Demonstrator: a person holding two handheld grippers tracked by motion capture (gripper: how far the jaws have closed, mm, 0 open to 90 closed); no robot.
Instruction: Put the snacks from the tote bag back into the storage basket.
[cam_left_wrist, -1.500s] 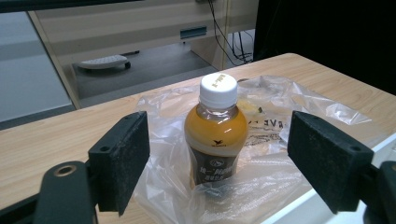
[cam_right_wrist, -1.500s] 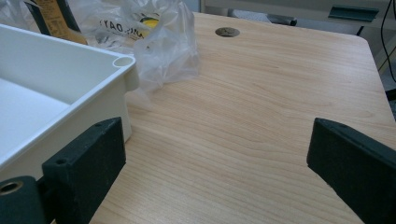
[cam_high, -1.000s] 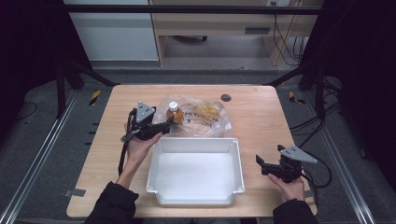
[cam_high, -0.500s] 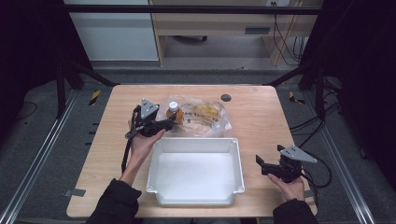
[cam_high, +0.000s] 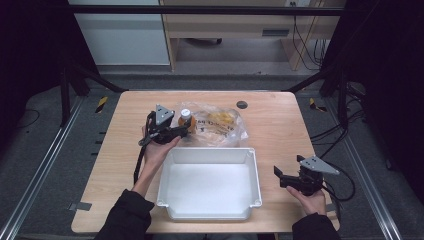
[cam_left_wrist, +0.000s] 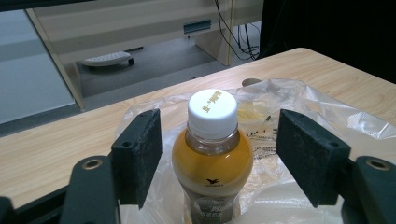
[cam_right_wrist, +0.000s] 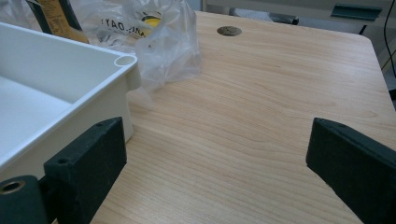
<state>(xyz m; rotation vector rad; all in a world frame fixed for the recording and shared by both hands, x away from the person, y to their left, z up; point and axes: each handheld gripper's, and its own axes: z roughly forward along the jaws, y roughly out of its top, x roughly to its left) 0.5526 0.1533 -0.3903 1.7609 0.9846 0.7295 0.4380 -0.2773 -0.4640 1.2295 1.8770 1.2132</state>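
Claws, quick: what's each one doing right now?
Left claw: open, jaws just been closing either side of the bottle, pads not touching.
Right claw: open, nothing between the jaws.

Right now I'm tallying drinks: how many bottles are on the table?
1: the bottle stands beside the plastic bag, between the left claw's pads. More may hide in the bag.

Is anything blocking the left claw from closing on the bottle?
Nothing visible does. The bottle stands upright between the left claw's jaws, with open gaps on both sides; the jaws have just been closing toward it. The plastic bag lies behind and around the bottle's base, not between the pads and the bottle.
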